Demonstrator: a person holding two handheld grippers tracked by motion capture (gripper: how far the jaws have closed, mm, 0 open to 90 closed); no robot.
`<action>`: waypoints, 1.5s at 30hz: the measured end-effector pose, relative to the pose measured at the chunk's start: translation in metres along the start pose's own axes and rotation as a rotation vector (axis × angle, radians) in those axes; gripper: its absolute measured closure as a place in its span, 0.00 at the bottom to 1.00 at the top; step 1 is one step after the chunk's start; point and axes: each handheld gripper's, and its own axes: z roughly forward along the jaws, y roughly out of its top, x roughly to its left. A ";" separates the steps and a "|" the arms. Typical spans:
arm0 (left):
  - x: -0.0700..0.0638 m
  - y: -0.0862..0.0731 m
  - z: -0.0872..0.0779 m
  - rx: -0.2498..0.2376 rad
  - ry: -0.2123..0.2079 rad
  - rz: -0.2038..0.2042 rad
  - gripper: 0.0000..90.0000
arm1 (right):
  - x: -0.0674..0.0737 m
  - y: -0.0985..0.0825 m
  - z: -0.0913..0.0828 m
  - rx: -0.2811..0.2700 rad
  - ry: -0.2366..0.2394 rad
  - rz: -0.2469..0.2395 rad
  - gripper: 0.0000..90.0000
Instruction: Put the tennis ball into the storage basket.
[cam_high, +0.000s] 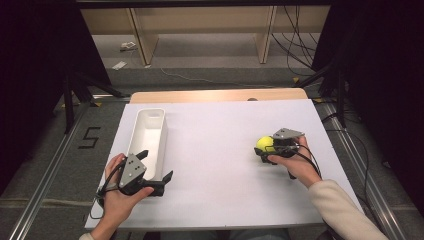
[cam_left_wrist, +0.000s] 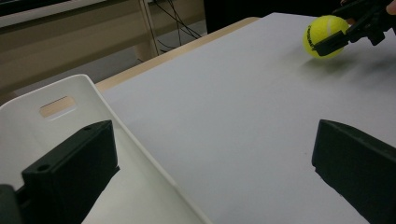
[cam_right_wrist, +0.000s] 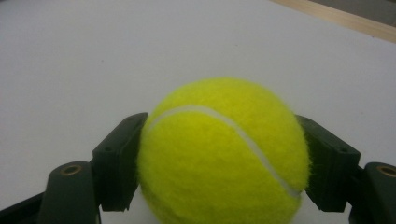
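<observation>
White table (cam_high: 220, 165): right gripper (cam_high: 266, 148) clamps ball (cam_high: 264, 144); bin (cam_high: 148, 135) at left edge.

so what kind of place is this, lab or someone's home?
Most likely a lab data-collection rig, not a home. A white board tops the table, metal rails run along the floor, a taped "5" marks it, and loose cables trail behind.

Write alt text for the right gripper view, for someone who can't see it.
A yellow tennis ball fills the foreground, clamped between the right gripper's two black jaws, one pressed on each side. Behind it stretches a white table surface, with a wooden edge at the top right.
</observation>
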 end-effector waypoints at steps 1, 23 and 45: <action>0.000 0.000 0.000 -0.001 -0.001 0.005 0.00 | 0.000 0.001 -0.001 -0.005 -0.001 0.001 0.29; 0.000 0.000 0.000 -0.001 -0.001 0.002 0.00 | 0.003 0.011 -0.008 -0.056 0.000 0.000 0.29; 0.001 0.000 0.001 0.000 -0.002 0.009 0.00 | 0.008 0.023 -0.013 -0.094 0.011 -0.008 0.29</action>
